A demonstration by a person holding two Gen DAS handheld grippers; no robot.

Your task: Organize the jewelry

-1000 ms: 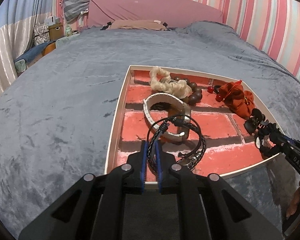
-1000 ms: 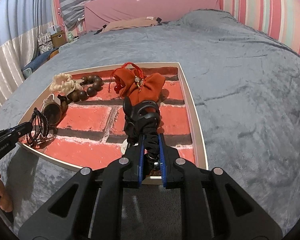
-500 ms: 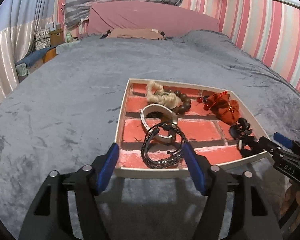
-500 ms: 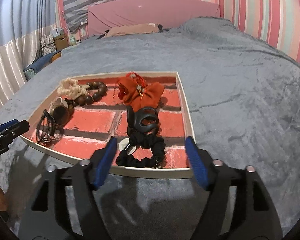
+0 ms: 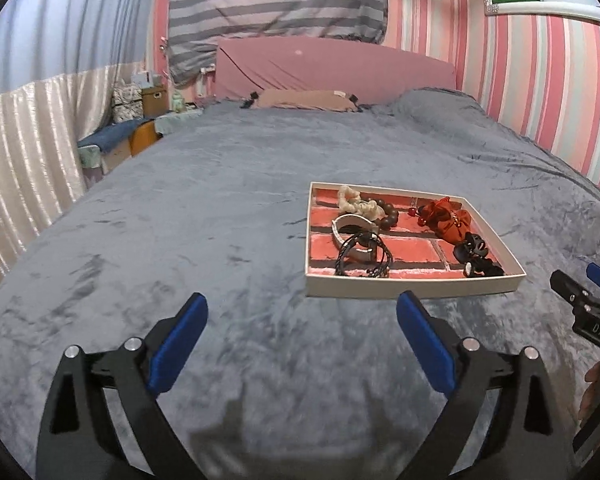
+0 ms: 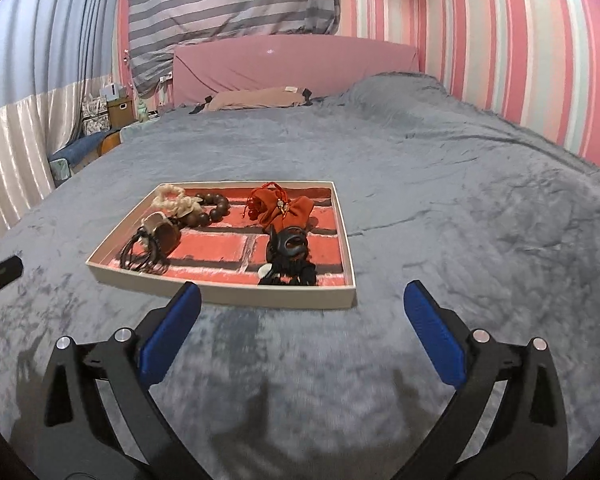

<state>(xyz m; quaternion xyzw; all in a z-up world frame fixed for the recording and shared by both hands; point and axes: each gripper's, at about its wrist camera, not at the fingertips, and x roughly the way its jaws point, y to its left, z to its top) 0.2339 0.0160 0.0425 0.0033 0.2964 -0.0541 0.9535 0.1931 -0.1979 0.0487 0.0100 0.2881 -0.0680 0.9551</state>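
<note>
Brick-patterned jewelry tray (image 5: 412, 291) ahead, both grippers spread wide, empty, left gripper (image 5: 302, 308), right gripper (image 6: 302, 296)

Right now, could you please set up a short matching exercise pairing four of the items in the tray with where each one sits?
Items:
1. cream scrunchie
2. black braided cord bracelet
3. red drawstring pouch
4. black scrunchie

Places in the tray, seen from the right wrist view:
A. near right, by the front rim
B. far left corner
C. far middle, behind the black claw clip
D. near left, leaning on the white bangle

Pairs: 1-B, 2-D, 3-C, 4-A
</note>
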